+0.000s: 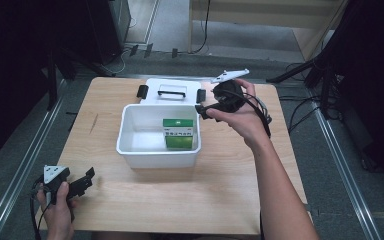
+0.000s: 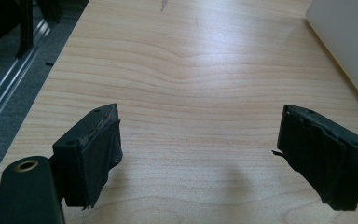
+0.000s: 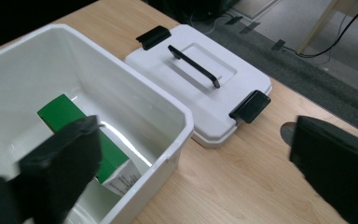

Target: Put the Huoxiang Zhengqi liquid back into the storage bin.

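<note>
Holding both grippers clear while a green carton sits in the open bin

Resting low at the near left corner of the wooden table (image 1: pixel 105 105), the left gripper (image 1: pixel 80 184) has its jaws spread wide with nothing between them; in the left gripper view only bare wood lies between the pads.

Toward the middle stands the white plastic bin (image 1: pixel 130 150), open-topped. Inside it, against the right wall, is the green carton (image 1: pixel 178 134), green with a white printed panel, leaning at a tilt in the right gripper view. It looks like a light, stiff cardboard box with flat faces, likely easy to crush if squeezed hard; gripping across its two broad faces near the top edge seems the safest hold.

Behind the bin lies the white lid (image 1: pixel 172 90), flat on the table, with a black handle and two black latches.

At the right, the right gripper (image 1: pixel 206 111) hovers above the bin's far right corner, jaws wide apart and empty.
</note>
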